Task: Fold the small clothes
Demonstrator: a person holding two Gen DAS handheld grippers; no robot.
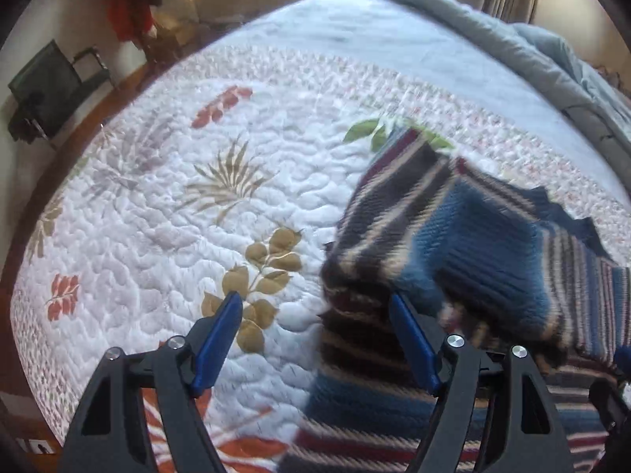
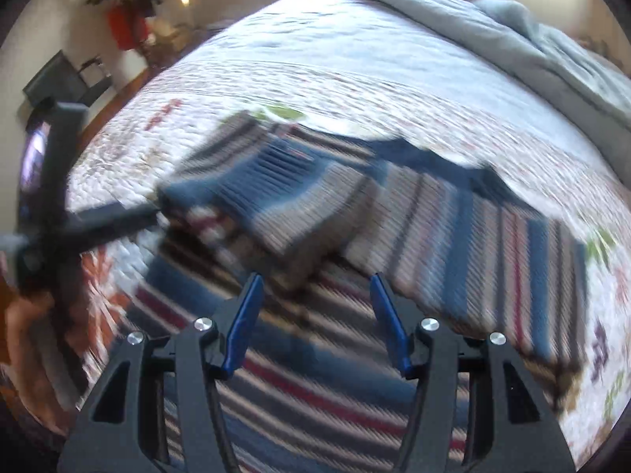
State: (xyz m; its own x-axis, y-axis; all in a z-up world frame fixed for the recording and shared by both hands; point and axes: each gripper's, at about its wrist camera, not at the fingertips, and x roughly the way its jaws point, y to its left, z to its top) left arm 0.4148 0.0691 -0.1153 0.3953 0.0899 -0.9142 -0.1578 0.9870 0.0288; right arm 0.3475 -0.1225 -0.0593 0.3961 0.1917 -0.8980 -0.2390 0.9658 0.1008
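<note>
Left of the striped sweater [image 1: 453, 236], the left gripper [image 1: 315, 307] is held with jaws wide and nothing between them, its right finger touching the folded edge. The sweater lies partly folded on the floral quilt [image 1: 157, 197]. Over the sweater's near part, the right gripper [image 2: 313, 287] is seen wide and unladen. Blur suggests haste; the loose flap could be snagged and unfolded.

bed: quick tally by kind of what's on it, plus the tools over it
striped knitted garment: 1
quilted leaf-print bedspread: 1
grey-blue duvet bunched at the far edge: 1
tools, both open: 2, left tool and right tool
total: 5
</note>
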